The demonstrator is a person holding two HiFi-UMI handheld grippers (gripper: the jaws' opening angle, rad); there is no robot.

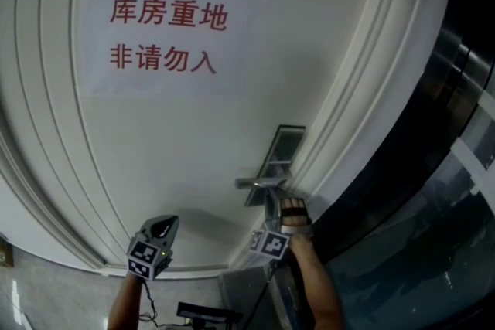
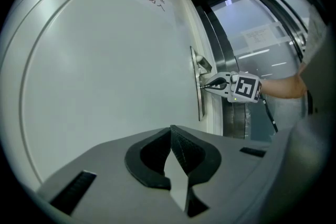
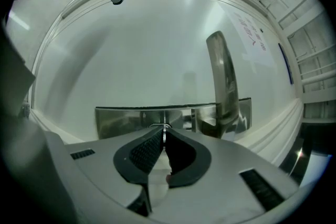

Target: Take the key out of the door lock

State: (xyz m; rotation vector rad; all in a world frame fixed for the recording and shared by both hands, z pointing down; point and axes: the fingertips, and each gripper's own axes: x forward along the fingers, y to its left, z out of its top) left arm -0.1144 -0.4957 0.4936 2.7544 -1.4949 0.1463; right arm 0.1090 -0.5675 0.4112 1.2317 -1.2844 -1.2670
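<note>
1. A white paper sign [image 1: 172, 39] was stuck on the upper part of the door [image 1: 193, 158], well away from the handle-side edge. It carried two lines of red Chinese characters.
2. The top line read "库房重地".
3. The bottom line read "非请勿入".
4. In the left gripper view and the right gripper view the same red print showed only slantwise and too small to read.
5. A pale sheet [image 2: 258, 35] on the glass beside the door bore print too small to read.
6. The square markers on the left gripper [image 1: 165, 222] and the right gripper [image 1: 272, 205] showed black-and-white patterns only, with no letters or numbers.
</note>
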